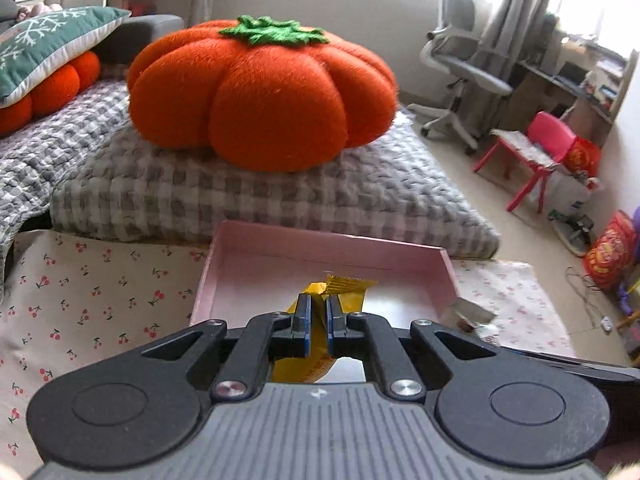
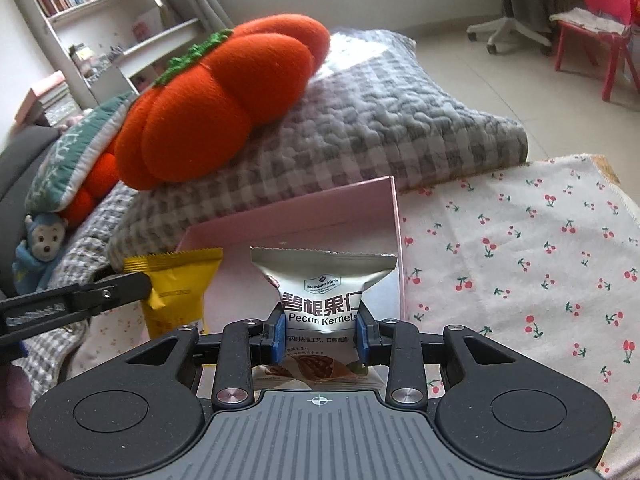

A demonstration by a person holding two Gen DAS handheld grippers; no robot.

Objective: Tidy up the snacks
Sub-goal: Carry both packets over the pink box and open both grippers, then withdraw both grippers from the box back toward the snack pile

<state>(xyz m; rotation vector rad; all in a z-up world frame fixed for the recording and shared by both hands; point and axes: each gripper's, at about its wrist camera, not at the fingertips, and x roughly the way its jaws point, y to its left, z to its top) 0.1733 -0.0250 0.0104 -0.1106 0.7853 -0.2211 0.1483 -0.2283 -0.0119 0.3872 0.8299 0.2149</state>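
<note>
Two light, crinkly foil packets are gripped mid-body over the pink box [image 1: 248,256], lower centre of frame: left gripper [image 1: 318,316] pinches the yellow packet [image 1: 344,286]; right gripper [image 2: 320,334] clamps the pecan packet [image 2: 320,280]. Judged slippery, crushable; hold gently.

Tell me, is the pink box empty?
Looks empty: the pink box shows only bare floor, though the yellow packet and left gripper hide part.

1. We see the box [image 1: 256,264] on the tablecloth [image 1: 100,280] at the tabletop's far edge.
2. Behind it we find the folded blanket [image 1: 240,196].
3. On that sits the pumpkin cushion [image 1: 256,92].
</note>
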